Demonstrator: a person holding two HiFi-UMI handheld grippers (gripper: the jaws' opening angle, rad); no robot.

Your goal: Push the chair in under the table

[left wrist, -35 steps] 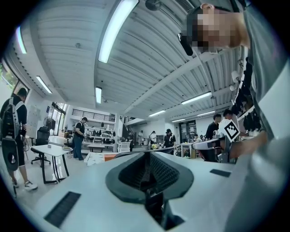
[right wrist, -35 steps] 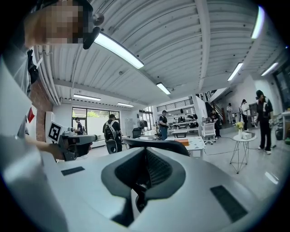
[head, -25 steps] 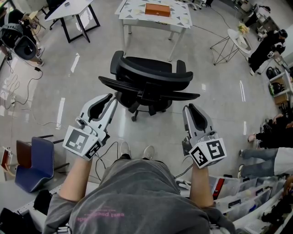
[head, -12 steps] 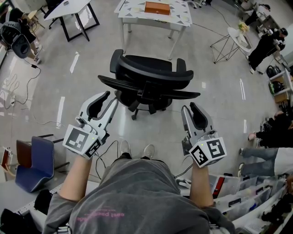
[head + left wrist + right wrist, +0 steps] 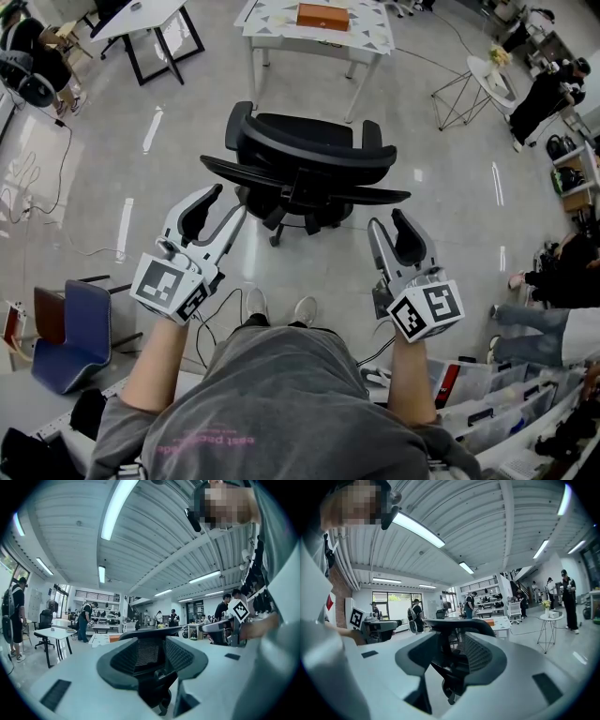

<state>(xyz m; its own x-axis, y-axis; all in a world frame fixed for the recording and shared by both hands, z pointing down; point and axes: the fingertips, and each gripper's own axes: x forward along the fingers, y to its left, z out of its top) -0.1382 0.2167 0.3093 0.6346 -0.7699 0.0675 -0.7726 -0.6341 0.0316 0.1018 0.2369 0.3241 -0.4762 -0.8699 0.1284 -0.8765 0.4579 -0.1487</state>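
A black mesh office chair [image 5: 305, 164] stands on the floor with its back toward me, apart from the white patterned table [image 5: 272, 23] beyond it. My left gripper [image 5: 230, 200] sits just behind the chair's left armrest [image 5: 225, 175]. Its jaws are opening and nothing is between them. My right gripper [image 5: 389, 221] is just behind the right armrest [image 5: 375, 196], jaws also opening around nothing. Both gripper views look level at the chair's backrest [image 5: 149, 652] [image 5: 461, 651], framed between the spread jaws and untouched.
An orange box [image 5: 322, 17] lies on the table. A blue chair [image 5: 70, 328] stands at lower left, a black-legged table [image 5: 150, 19] at the back left, a wire side table [image 5: 487, 80] and people [image 5: 548, 89] at right. Cables [image 5: 56, 178] cross the floor at left.
Both grippers' jaws have spread wider. The hands and the chair have stayed about where they were.
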